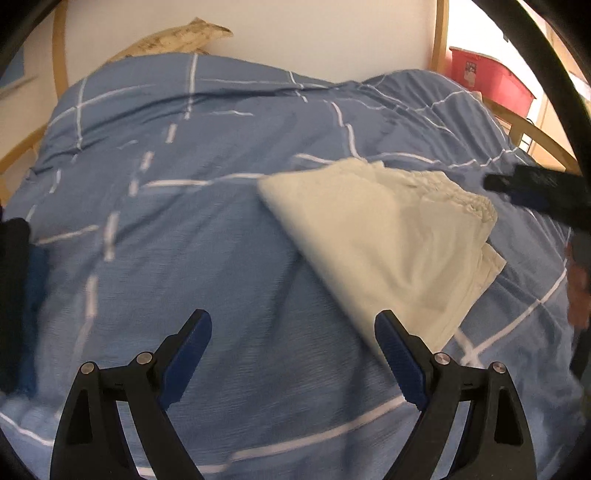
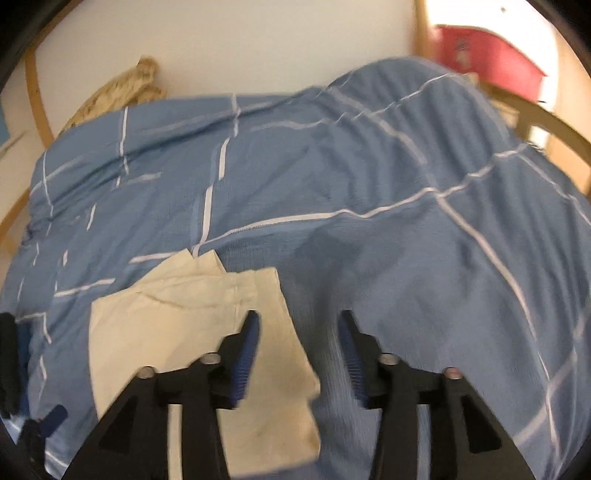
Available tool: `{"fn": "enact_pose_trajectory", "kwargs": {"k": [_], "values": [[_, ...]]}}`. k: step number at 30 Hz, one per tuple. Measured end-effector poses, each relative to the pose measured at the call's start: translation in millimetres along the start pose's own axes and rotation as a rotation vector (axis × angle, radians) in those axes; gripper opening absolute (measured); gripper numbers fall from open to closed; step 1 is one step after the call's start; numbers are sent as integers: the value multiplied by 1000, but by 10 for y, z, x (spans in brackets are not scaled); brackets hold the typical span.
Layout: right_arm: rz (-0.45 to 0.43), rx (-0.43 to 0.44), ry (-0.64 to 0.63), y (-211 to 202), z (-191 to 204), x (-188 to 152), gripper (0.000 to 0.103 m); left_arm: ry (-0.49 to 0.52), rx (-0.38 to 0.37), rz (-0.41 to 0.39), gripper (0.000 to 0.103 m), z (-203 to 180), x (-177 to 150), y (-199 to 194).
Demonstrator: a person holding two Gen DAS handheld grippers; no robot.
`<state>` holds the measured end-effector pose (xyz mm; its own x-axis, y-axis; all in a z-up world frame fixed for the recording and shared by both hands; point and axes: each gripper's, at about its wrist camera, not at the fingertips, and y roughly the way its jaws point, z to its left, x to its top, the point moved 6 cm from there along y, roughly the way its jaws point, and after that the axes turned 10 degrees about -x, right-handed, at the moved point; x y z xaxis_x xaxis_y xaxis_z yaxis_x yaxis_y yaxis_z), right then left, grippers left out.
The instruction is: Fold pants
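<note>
Pants (image 1: 384, 236), cream-coloured, were recorded first as the subject of the entry, though not the largest item: they lay folded into a compact, several-layered packet on the bed, with stacked edges showing along one side in the left wrist view and offset corners in the right wrist view (image 2: 192, 332). The packet rested flat and unheld, which suggested that the folding was largely or wholly done.

Duvet (image 1: 221, 221), blue with thin white grid lines, was noted as the largest item. It covered the bed and served as the soft work surface, rumpled toward the far side.

Wall (image 1: 295, 29), pale, was seen behind the bed.

Bed frame (image 1: 59, 55), light wood, was seen curving at the edges of both views.

Red bin (image 1: 491, 77) was noted beyond the frame, well apart from the work.

Pale mottled object (image 1: 177, 38), leaning against the wall; its nature could not be told.

Left gripper (image 1: 291, 350) was held above bare duvet beside the packet, its jaws spread wide and grasping nothing, apparently released so the fold would stay undisturbed.

Right gripper (image 2: 297, 345) was held over the packet's near edge, its jaws likewise parted and empty; contact with the cloth could not be determined.
</note>
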<state>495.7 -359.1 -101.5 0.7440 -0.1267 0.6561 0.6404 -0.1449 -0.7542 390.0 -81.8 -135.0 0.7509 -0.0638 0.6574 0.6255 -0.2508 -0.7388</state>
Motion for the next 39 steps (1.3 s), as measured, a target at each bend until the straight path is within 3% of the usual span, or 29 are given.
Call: {"fn": "enact_pose_trajectory", "kwargs": {"k": [3, 4, 6, 11, 14, 21, 28, 34, 36, 39], "values": [[-41, 35, 127, -314, -60, -259, 66, 4, 13, -8, 90, 194, 52, -178], [-48, 43, 164, -373, -80, -329, 76, 2, 17, -12, 90, 254, 70, -233], [-58, 95, 297, -498, -116, -556, 86, -1, 31, -22, 90, 336, 92, -316], [-34, 199, 523, -482, -147, -863, 88, 57, 28, -13, 90, 273, 59, -387], [36, 260, 560, -305, -105, -940, 88, 53, -8, -3, 90, 214, 60, -318], [127, 302, 651, 0, -118, -1053, 88, -53, -54, 25, 90, 247, 205, -8], [125, 365, 668, 129, 1, -960, 88, -70, -24, 48, 90, 320, 374, 213], [140, 352, 676, 249, 21, -927, 88, -69, -2, 30, 90, 427, 510, 260], [138, 349, 675, 277, 57, -878, 88, -77, -15, 31, 90, 472, 555, 297], [123, 342, 660, 312, 120, -813, 88, -153, -97, 24, 90, 533, 678, 392]]}}
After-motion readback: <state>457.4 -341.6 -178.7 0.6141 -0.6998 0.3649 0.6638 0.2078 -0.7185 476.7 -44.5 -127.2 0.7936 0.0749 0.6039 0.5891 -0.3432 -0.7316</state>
